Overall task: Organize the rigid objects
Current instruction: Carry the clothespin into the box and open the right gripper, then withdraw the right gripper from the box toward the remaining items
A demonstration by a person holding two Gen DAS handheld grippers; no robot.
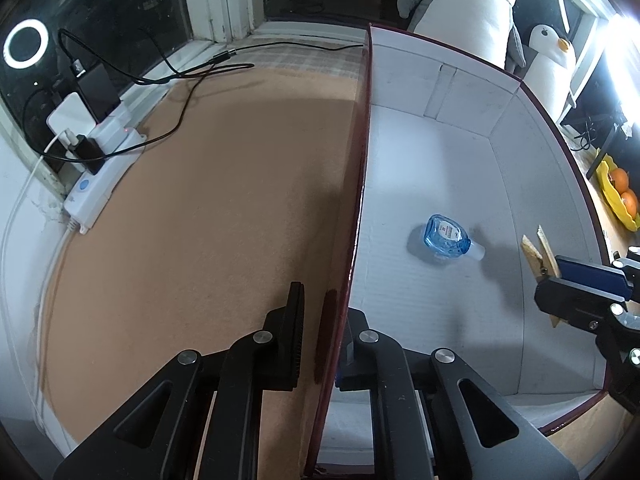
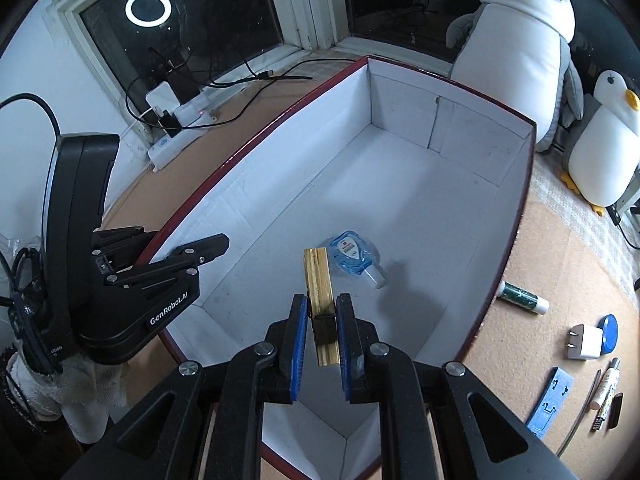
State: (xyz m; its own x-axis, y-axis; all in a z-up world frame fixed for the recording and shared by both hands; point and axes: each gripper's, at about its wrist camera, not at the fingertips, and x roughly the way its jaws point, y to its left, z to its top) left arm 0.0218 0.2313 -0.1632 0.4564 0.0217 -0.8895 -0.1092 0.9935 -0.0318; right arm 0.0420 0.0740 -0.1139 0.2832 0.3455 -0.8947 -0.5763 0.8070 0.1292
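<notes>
A large box (image 2: 400,184) with white inside and dark red rim sits on the brown table; it also shows in the left wrist view (image 1: 460,168). A small blue clear bottle (image 2: 354,258) lies on its floor, also in the left wrist view (image 1: 446,238). My right gripper (image 2: 322,312) is shut on a wooden clothespin (image 2: 319,280) and holds it over the box near the bottle; it shows in the left wrist view (image 1: 538,256). My left gripper (image 1: 324,320) is shut on the box's left wall (image 1: 360,184), one finger on each side.
Right of the box lie a green tube (image 2: 522,297), a white plug adapter (image 2: 584,342), a blue lid (image 2: 610,334), a blue flat piece (image 2: 550,402) and pens (image 2: 606,394). A power strip (image 1: 100,176) with cables sits at left. Plush penguins (image 2: 524,52) stand behind. A fruit bowl (image 1: 618,192) is at right.
</notes>
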